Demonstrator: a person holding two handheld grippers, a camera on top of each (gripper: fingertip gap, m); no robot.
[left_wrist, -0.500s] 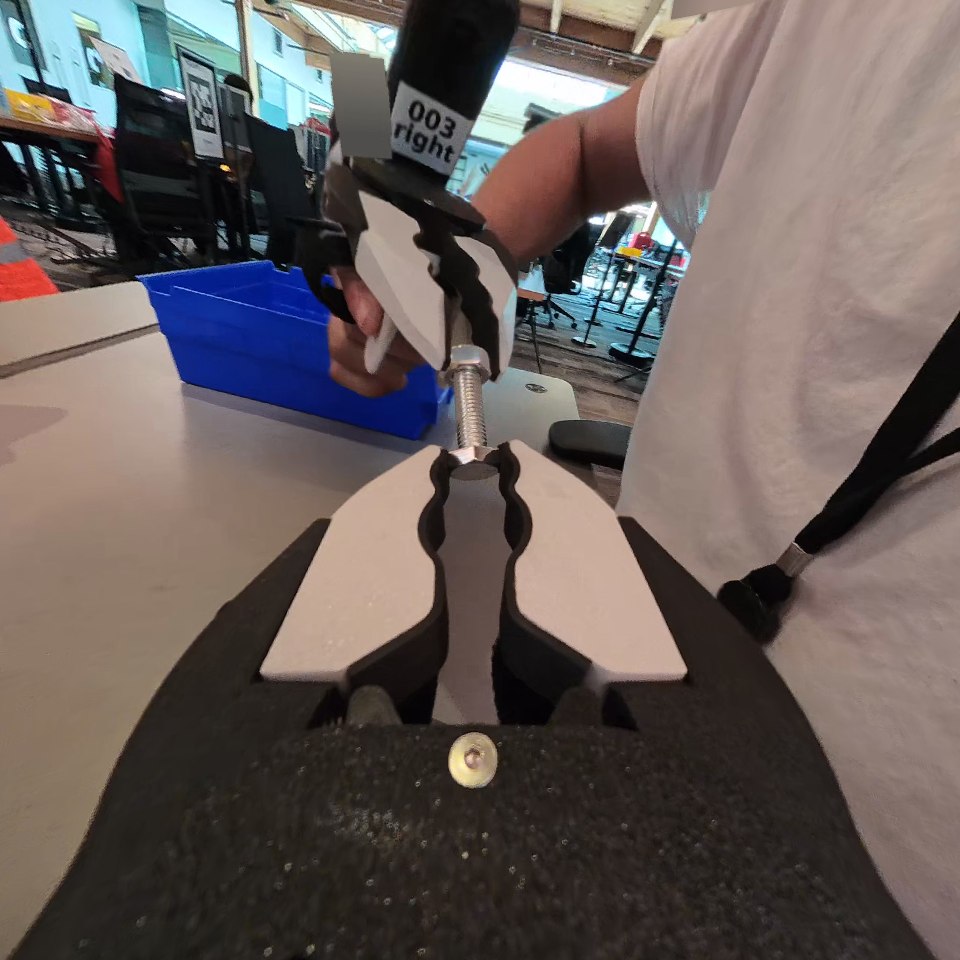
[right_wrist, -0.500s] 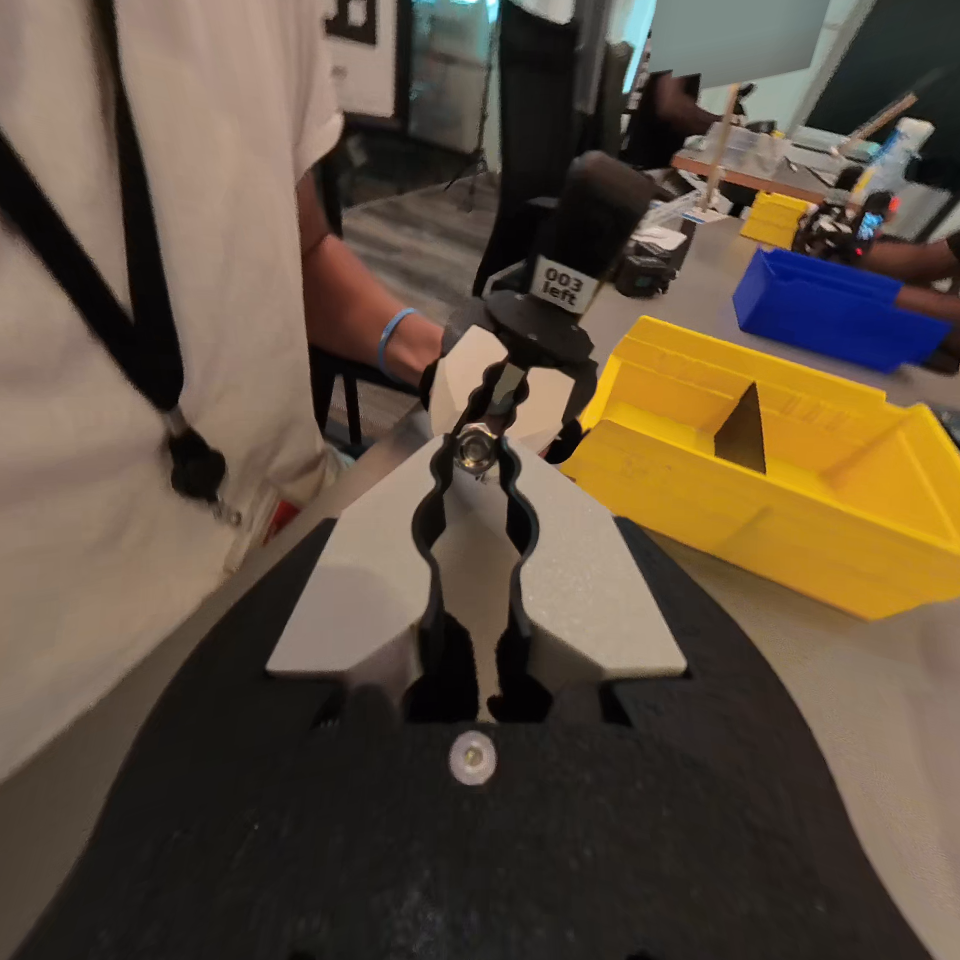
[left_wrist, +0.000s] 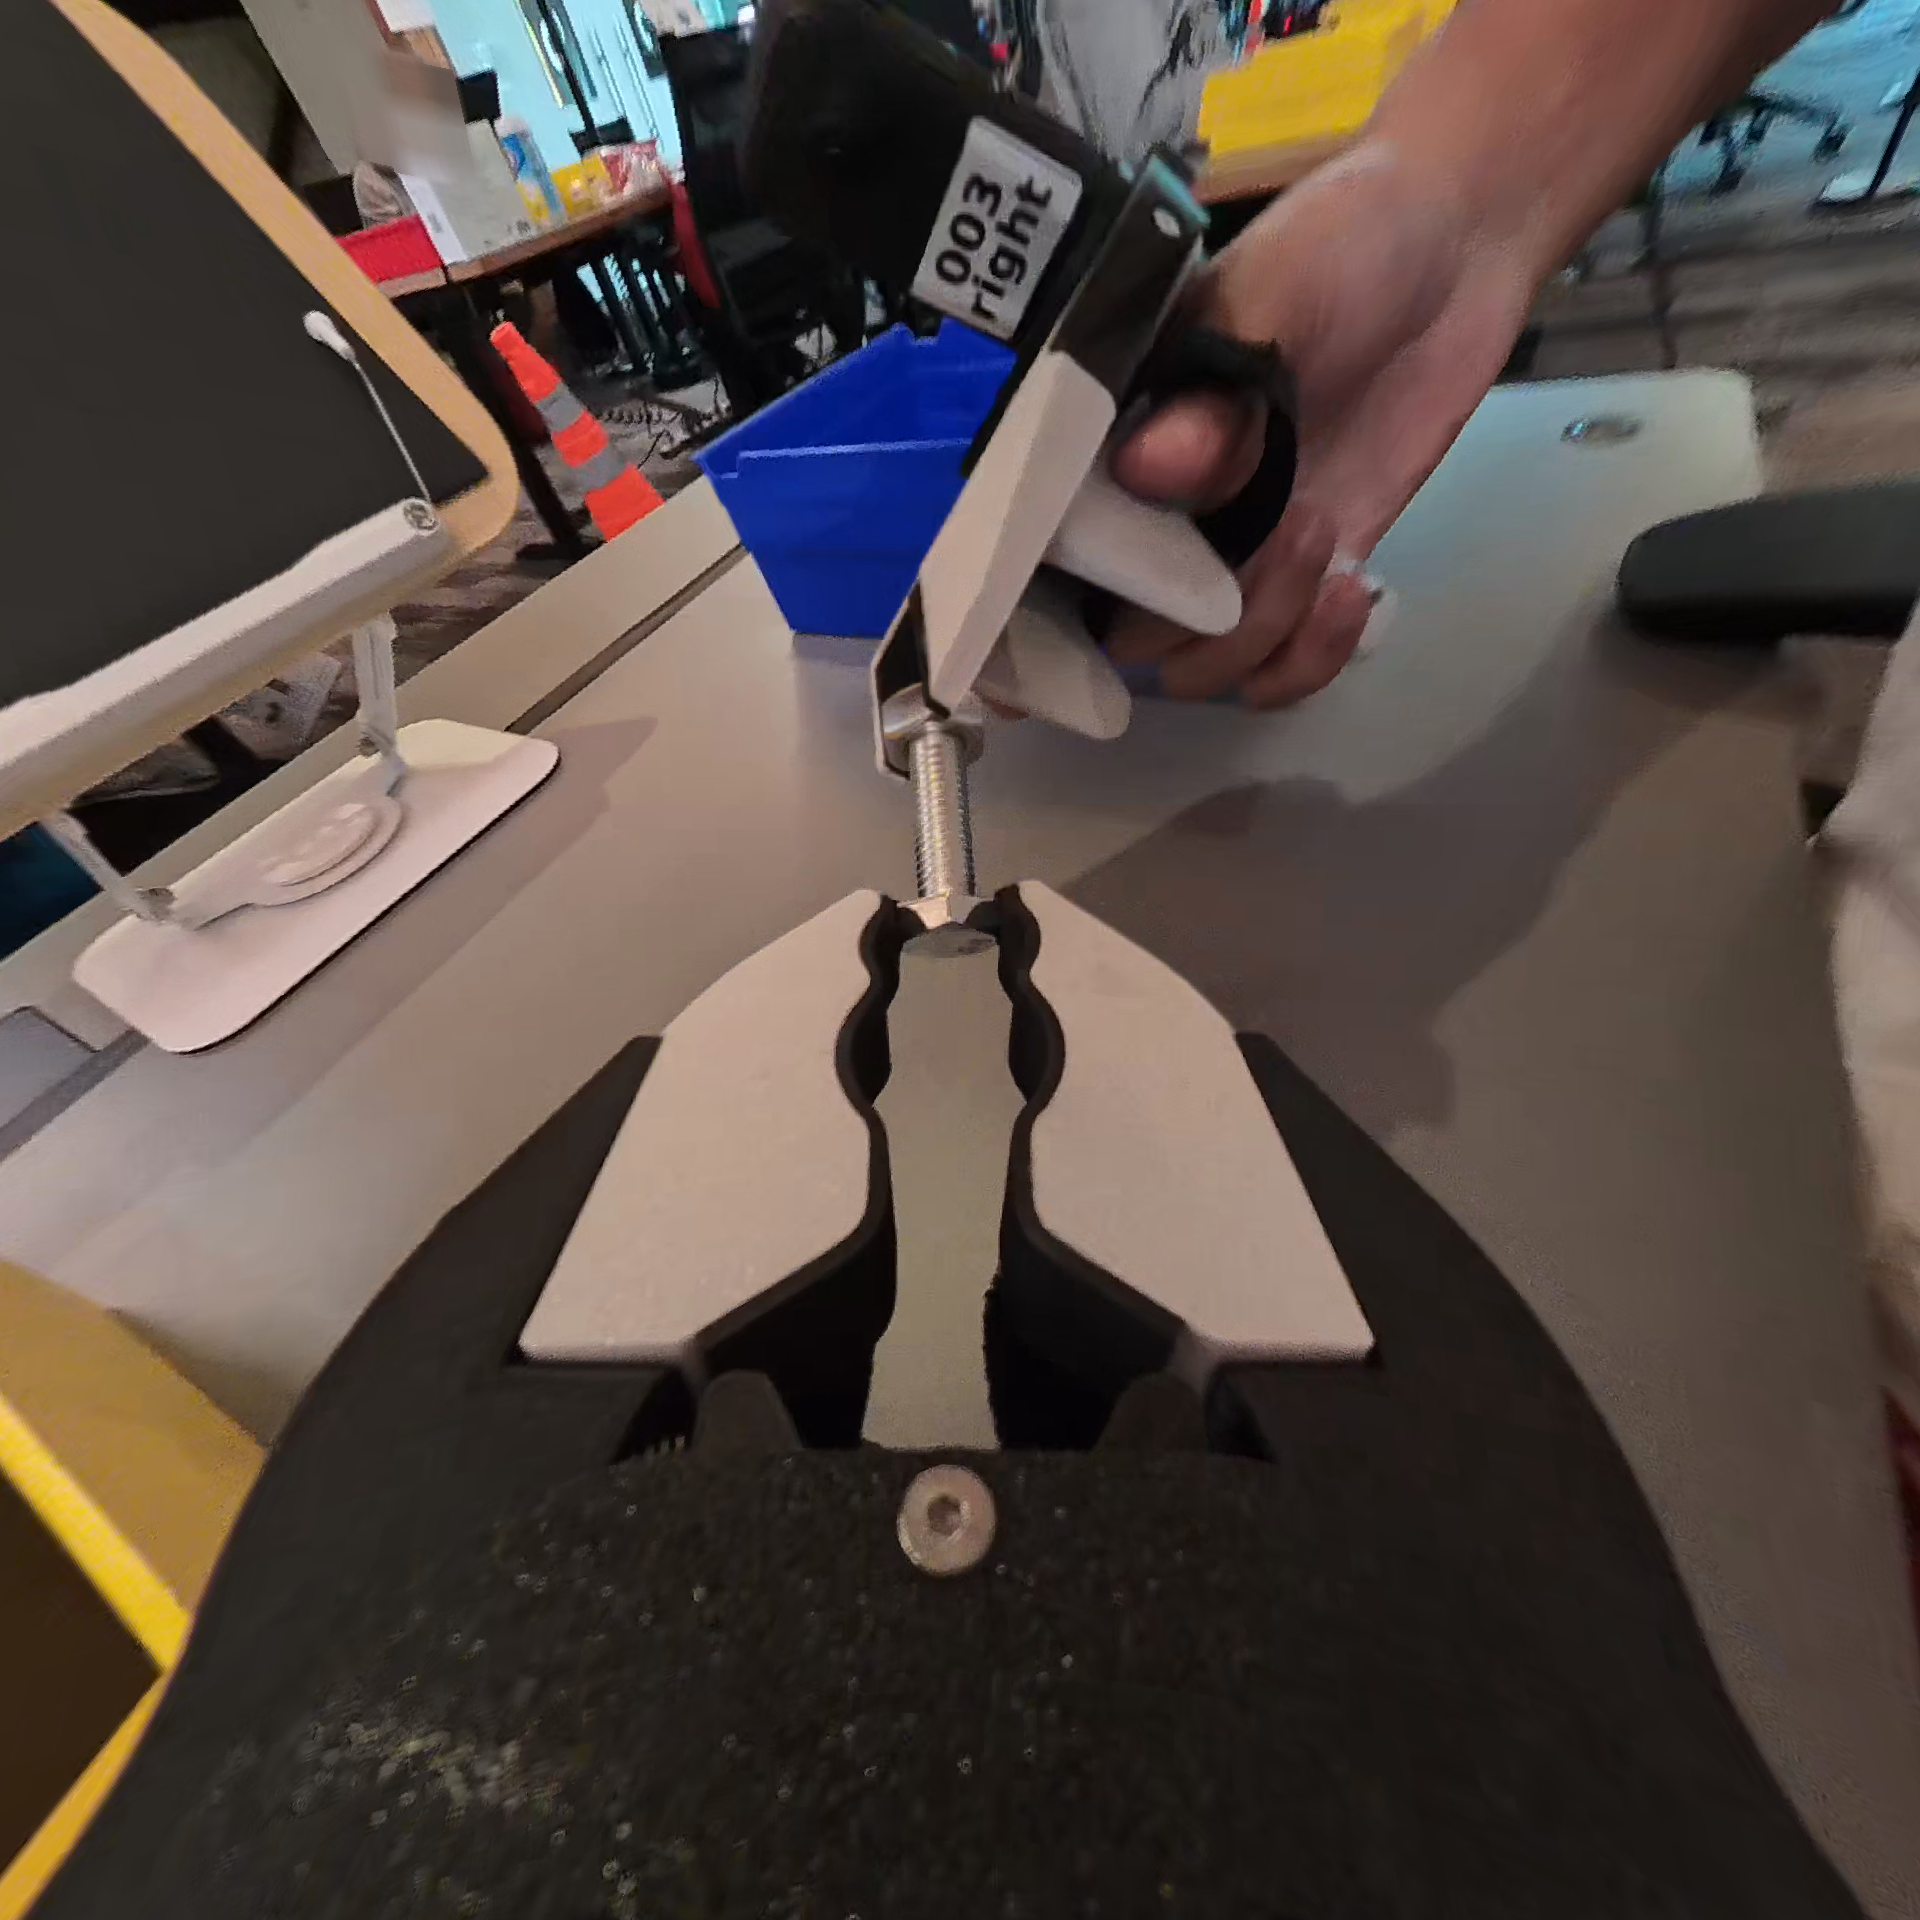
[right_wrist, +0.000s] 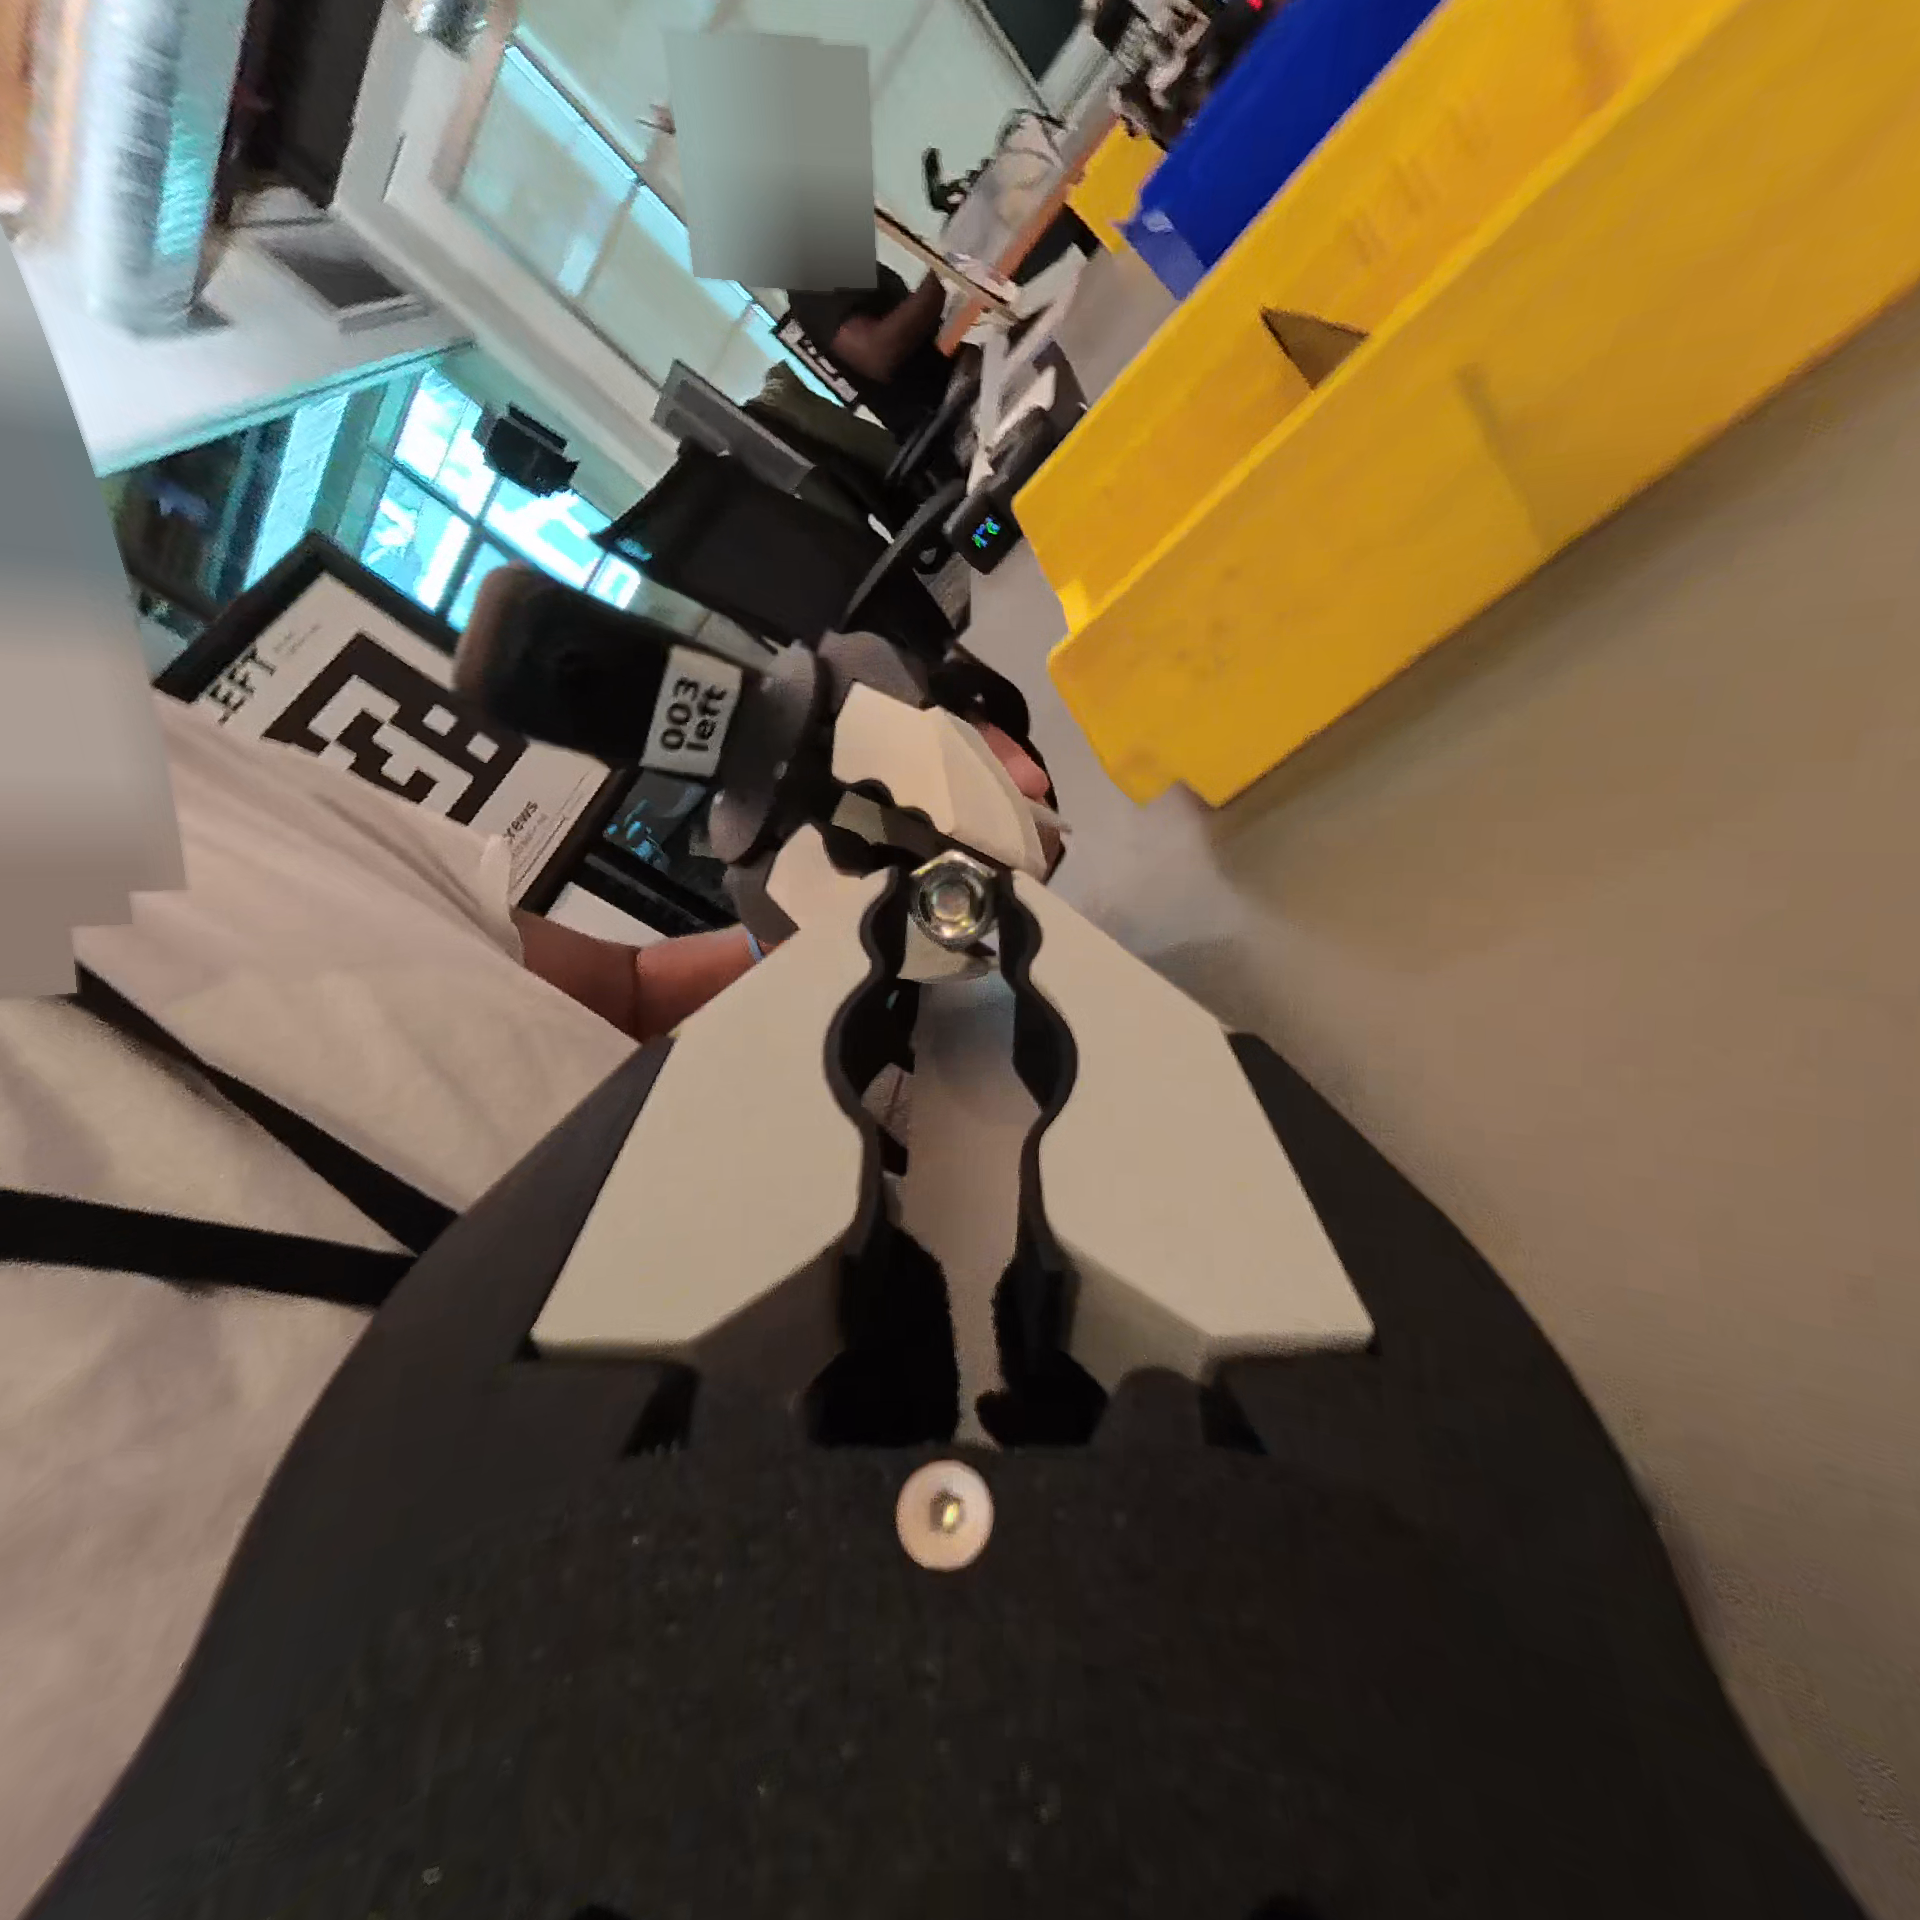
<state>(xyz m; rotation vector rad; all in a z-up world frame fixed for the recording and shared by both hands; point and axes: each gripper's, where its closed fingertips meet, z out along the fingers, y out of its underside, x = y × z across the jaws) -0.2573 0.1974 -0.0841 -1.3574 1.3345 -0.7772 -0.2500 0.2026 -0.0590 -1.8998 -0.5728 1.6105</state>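
Bolt and nut held between two grippers above a grey table (left_wrist: 1351, 1039).
Left gripper (left_wrist: 945, 920) clenched on the hex head of a threaded steel bolt (left_wrist: 940, 821); right gripper (right_wrist: 951, 914) clamped on the hex nut (right_wrist: 948, 902) at the bolt's far end. Blue bin (left_wrist: 852, 499) behind, yellow bin (right_wrist: 1403, 468) beside, tablet stand (left_wrist: 312, 831) to the left, person's white shirt (right_wrist: 260, 1091) close by.

Left gripper (left_wrist: 945, 920) grips the hex head of a silver bolt (left_wrist: 940, 821) at its fingertips, pads pressed on both sides. Right gripper (right_wrist: 951, 914), tilted steeply and held by a hand (left_wrist: 1340, 343), clamps the nut (right_wrist: 948, 902) at the bolt's other end.
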